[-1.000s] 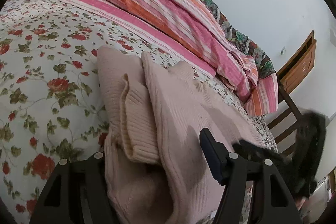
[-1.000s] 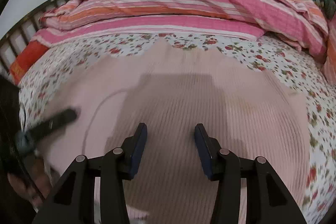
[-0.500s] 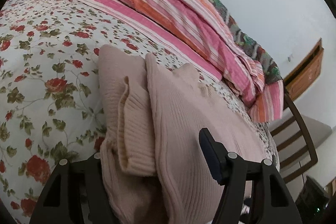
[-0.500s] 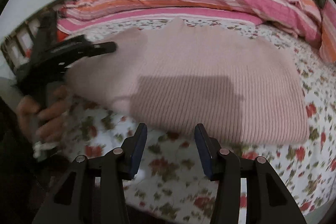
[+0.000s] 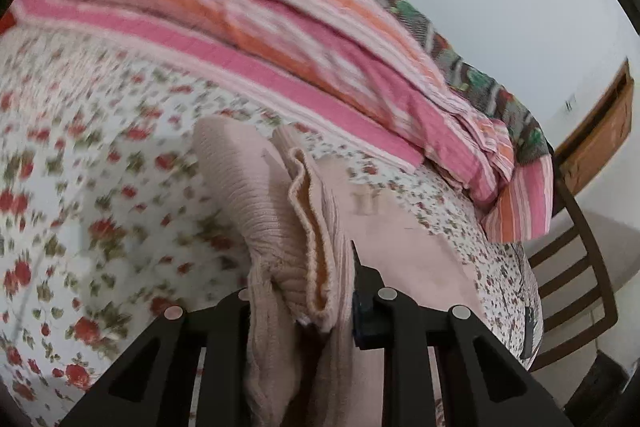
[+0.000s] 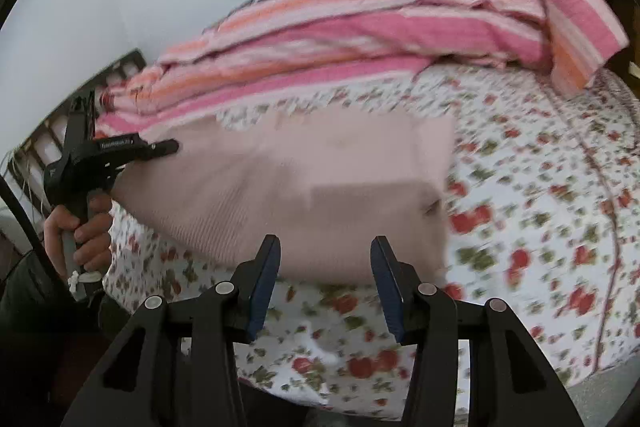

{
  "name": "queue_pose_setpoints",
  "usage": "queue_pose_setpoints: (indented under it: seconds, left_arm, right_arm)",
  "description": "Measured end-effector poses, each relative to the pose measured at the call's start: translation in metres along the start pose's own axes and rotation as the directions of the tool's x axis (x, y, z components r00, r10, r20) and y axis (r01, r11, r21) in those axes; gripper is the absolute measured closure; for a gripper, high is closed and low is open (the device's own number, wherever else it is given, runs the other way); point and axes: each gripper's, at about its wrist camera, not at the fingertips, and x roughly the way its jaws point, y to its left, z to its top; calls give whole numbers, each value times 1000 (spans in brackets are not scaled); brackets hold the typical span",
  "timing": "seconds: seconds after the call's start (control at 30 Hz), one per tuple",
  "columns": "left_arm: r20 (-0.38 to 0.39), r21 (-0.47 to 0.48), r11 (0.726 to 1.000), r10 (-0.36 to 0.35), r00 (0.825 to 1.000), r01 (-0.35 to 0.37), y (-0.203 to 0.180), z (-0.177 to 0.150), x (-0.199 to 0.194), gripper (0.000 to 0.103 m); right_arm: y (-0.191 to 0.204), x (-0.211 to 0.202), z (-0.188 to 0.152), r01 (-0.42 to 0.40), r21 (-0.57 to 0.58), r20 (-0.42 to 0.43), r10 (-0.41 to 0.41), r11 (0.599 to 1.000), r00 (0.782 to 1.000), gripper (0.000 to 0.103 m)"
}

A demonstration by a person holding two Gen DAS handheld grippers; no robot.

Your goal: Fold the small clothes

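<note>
A pale pink ribbed sweater (image 5: pixel 256 187) lies folded on the flowered bed sheet (image 5: pixel 80 195). Its near edge is bunched up and raised between the fingers of my left gripper (image 5: pixel 304 279), whose jaws are closing and pinch the cloth. In the right wrist view the same left gripper (image 6: pixel 160 147) grips the left end of the sweater (image 6: pixel 300 195), held by a hand (image 6: pixel 80 231). My right gripper (image 6: pixel 324 251) stands open with nothing between its fingers, hovering over the sheet (image 6: pixel 540 207) just in front of the sweater's near edge.
A pink and orange striped quilt (image 5: pixel 280 27) is heaped along the far side of the bed. A dark wooden chair (image 5: pixel 576 267) and a brown wooden cabinet (image 5: pixel 600 131) stand past the bed's right end. Slatted bars (image 6: pixel 40 147) show at the left.
The left gripper's jaws have closed on the sweater's edge and lifted it. The right gripper has drawn back off the sweater to the bed's near edge, still open.
</note>
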Motion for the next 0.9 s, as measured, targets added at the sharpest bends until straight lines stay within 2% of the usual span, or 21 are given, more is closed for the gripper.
queue_pose_setpoints:
  seconds: [0.13, 0.37, 0.5, 0.6, 0.7, 0.73, 0.77, 0.8, 0.83, 0.87, 0.9]
  left_arm:
    - [35, 72, 997, 9, 999, -12, -40, 4, -1, 82]
    - [52, 174, 985, -12, 999, 3, -126, -9, 18, 82]
    - [15, 235, 972, -29, 999, 25, -178, -39, 50, 82]
    - [-64, 257, 965, -34, 997, 49, -207, -73, 84, 82]
    - [-138, 294, 955, -3, 990, 44, -218, -103, 110, 78]
    - [-149, 301, 951, -23, 989, 67, -219, -107, 112, 73]
    - [-165, 306, 945, -69, 984, 118, -220, -109, 112, 59]
    - [-199, 300, 933, -142, 970, 198, -218, -107, 108, 42]
    - [-236, 265, 920, -228, 945, 288, -213, -100, 103, 40]
    - [-247, 222, 914, -283, 927, 338, -204, -91, 96, 40]
    - [-245, 201, 912, -307, 920, 357, -198, -84, 92, 40]
  right_arm:
    - [-24, -13, 2, 5, 59, 46, -8, 998, 999, 56]
    - [-62, -18, -2, 16, 145, 61, -25, 989, 998, 56]
    - [-77, -26, -6, 66, 165, 84, -81, 984, 993, 56]
    - [-88, -27, -12, 81, 192, 74, -96, 978, 993, 56]
    - [-98, -26, -15, 83, 212, 62, -98, 974, 993, 56]
    - [-101, -26, -16, 78, 220, 60, -93, 973, 994, 56]
    - [-104, -25, -17, 70, 226, 58, -85, 972, 995, 56]
    - [-106, -25, -17, 62, 232, 57, -77, 971, 995, 56]
    - [-107, -25, -16, 47, 238, 60, -62, 970, 996, 56]
    - [-108, -24, -14, 24, 243, 63, -40, 970, 997, 55]
    - [-108, -22, -10, 1, 247, 65, -18, 969, 998, 53]
